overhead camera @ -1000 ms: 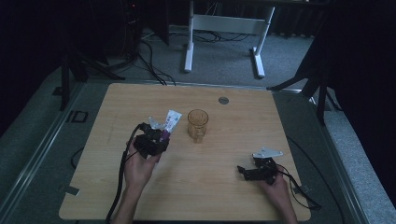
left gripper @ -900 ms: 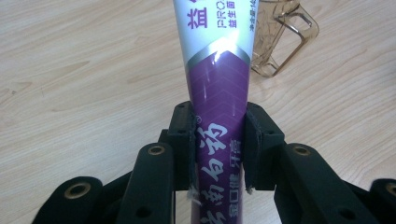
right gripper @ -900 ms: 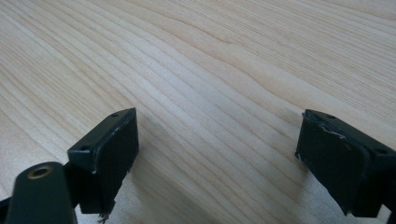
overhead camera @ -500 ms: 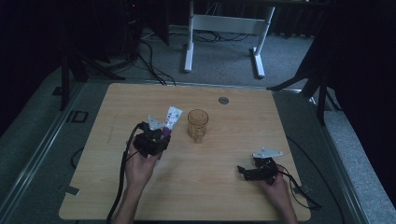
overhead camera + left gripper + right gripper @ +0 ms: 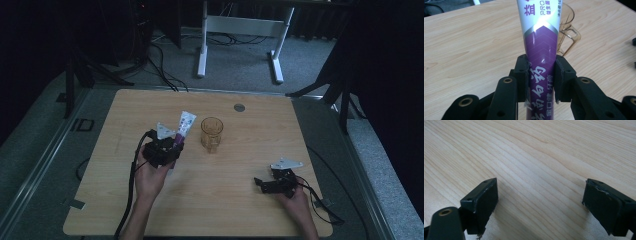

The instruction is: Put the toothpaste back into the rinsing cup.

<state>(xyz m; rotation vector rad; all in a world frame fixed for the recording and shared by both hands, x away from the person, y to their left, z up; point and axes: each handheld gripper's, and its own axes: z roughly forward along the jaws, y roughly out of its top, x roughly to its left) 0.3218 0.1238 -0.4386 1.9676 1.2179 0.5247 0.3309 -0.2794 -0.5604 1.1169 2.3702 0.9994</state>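
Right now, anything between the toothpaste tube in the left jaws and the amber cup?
Nothing visible. The left gripper is shut on the toothpaste tube, which points up and away from the hand. The amber cup stands just beside it with its mouth open, and only bare table lies between them.

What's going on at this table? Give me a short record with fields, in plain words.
Setting: wooden table, person seated at its near edge
Left gripper: shut on the toothpaste tube, a white and purple tube pointing away from the hand
Right gripper: jaws wide apart, nothing between them, low over bare wood
Amber cup: see-through, with a handle, standing just right of the tube
Likely aim: perhaps putting the tube into the cup, only a guess
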